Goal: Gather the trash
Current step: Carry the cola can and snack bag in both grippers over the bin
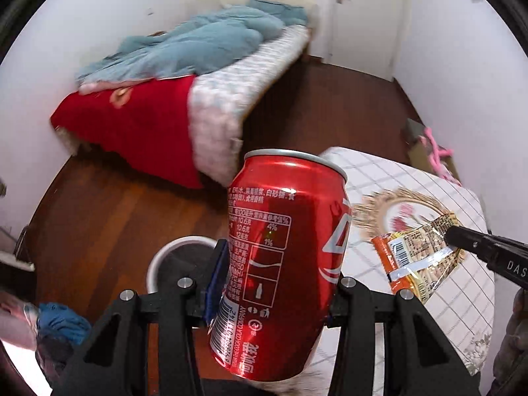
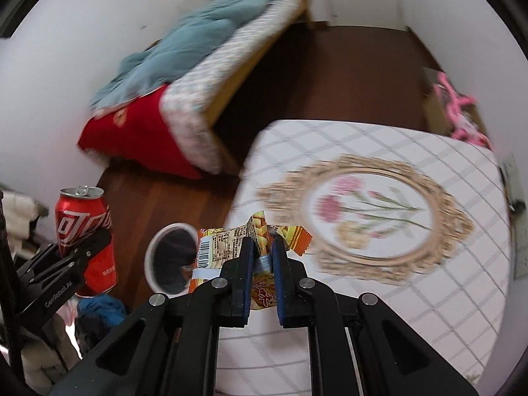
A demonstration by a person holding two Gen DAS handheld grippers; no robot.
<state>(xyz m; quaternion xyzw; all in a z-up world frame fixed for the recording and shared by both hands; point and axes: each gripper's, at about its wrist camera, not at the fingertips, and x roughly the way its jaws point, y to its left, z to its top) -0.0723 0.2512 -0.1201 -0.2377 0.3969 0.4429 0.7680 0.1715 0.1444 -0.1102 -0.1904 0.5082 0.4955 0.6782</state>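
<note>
Left wrist view: red cola can (image 1: 280,264) is clamped across its body by the left gripper (image 1: 277,283), jaws partly open at can width, pads pressed on both sides. Can is held tilted, top rim away from the camera, over the wooden floor (image 1: 109,217) just off the table's left edge. White bin (image 1: 171,257) is seen below and left of the can, dark inside, mouth up; the can is likely being carried toward it. Snack wrapper (image 1: 415,257) is pinched by the right gripper (image 1: 452,236) at the right, over the table (image 1: 462,290).

Right wrist view: right gripper (image 2: 262,247) is closed almost fully, wrapper (image 2: 231,241) squeezed between the 2 blue pads; thin film needs a near-shut pinch. Wrapper hangs over the table's (image 2: 412,297) left edge, next to the bin (image 2: 168,257) mouth. Left gripper (image 2: 71,260) with the can (image 2: 87,231) is seen at the left, opened tab up, above the floor beside the bin.

Judgement: both pieces of trash are lifted and not yet dropped; bin is placed on the floor by the table edge so both hands can reach it.
</note>
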